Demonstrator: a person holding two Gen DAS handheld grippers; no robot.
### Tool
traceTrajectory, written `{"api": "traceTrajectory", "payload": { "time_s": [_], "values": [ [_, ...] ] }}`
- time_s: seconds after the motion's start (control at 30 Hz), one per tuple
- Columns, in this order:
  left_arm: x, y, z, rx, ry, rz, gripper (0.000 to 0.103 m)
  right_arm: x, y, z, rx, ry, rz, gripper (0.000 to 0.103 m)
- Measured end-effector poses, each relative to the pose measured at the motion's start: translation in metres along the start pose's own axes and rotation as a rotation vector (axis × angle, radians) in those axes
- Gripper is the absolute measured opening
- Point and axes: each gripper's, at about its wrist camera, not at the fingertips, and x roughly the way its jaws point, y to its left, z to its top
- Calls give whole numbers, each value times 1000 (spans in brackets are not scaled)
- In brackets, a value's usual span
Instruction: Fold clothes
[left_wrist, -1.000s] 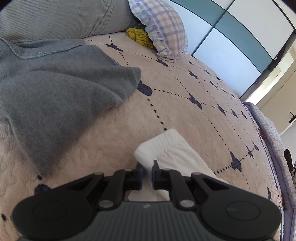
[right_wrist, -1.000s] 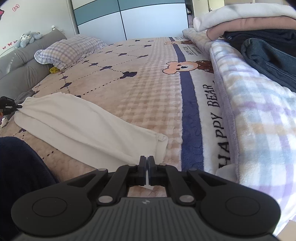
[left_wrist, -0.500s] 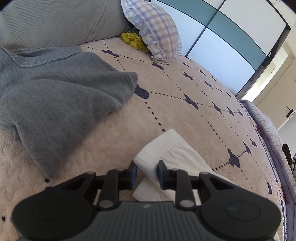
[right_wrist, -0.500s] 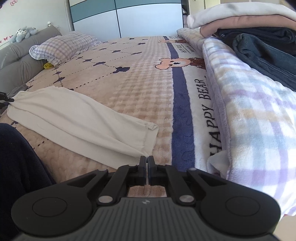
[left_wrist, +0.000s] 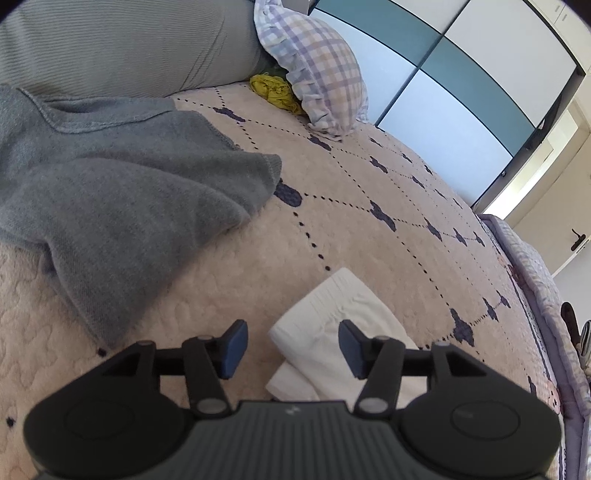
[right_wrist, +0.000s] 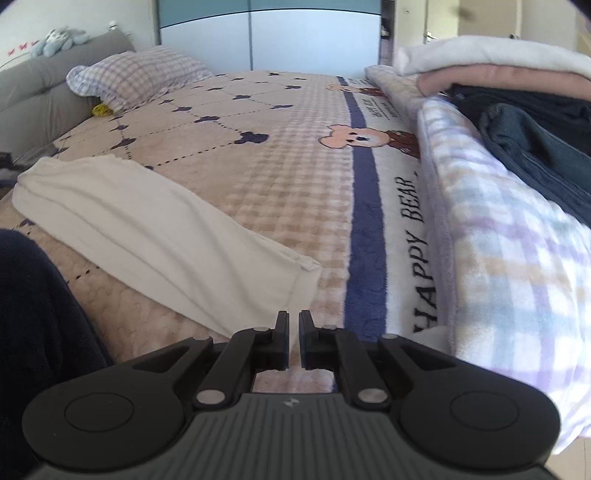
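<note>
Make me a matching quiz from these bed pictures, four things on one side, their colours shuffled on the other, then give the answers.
Things:
1. Long folded garment
2. Knitted sweater
3. Pillow
4. Small crumpled cloth by the pillow

Colours:
A. Yellow
B. White
C. Grey
D. Purple checked

Pairs: 1-B, 2-C, 3-D, 4-A

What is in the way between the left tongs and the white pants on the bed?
Nothing visible. The left tongs are opening, with the end of the white pants lying between their fingers, untouched. The grey sweater lies off to one side, apart from the pants.
</note>
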Motion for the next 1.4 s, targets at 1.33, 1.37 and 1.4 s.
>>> {"api": "traceTrajectory", "payload": {
  "time_s": [1.33, 1.37, 1.4],
  "values": [
    [13, -16, 4, 2, -28, 79, 7, 31, -21, -7, 273, 112, 125, 4],
    [13, -15, 4, -1, -30, 85, 7, 30, -23, -7, 291, 106, 129, 4],
    [12, -14, 4, -6, -33, 86, 6, 28, -25, -7, 308, 99, 133, 3]
  ]
}}
